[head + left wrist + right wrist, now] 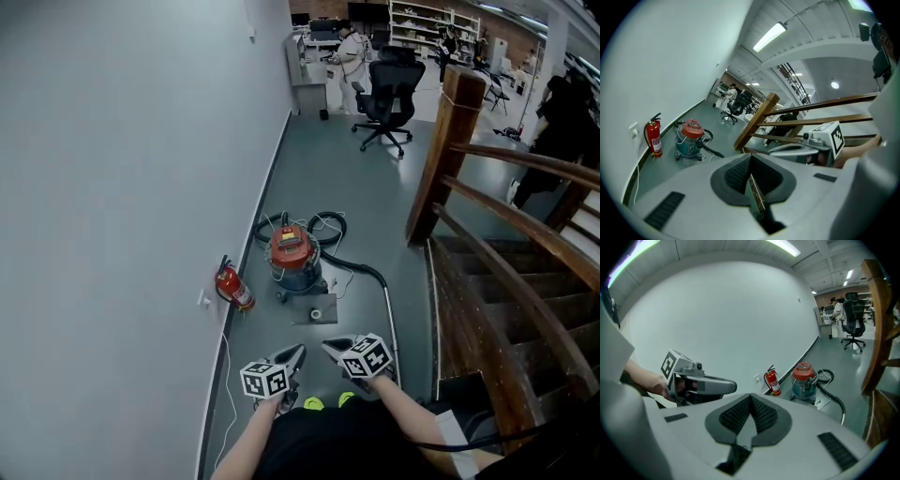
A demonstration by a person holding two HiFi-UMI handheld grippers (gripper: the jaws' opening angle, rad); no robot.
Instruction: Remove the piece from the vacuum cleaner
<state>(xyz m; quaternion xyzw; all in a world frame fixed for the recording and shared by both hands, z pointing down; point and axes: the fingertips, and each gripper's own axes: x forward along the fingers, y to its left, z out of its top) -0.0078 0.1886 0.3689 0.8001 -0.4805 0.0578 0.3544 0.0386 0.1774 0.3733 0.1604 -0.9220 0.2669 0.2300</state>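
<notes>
Left claw (299,351) and right claw (329,346) both closed, empty; vacuum cleaner (292,255) stands well ahead on floor (375,192), hose (361,266) leading from it; piece removed or still fitted: indeterminate.

Plain pale grey wall (131,141) runs along the left. Grey floor (356,187), smooth. Wooden stair railing (487,155) and steps (511,281) at right. Black office chair (389,89) beyond; shelving (427,21) at far end. Ceiling strip light (769,36) lit.
</notes>
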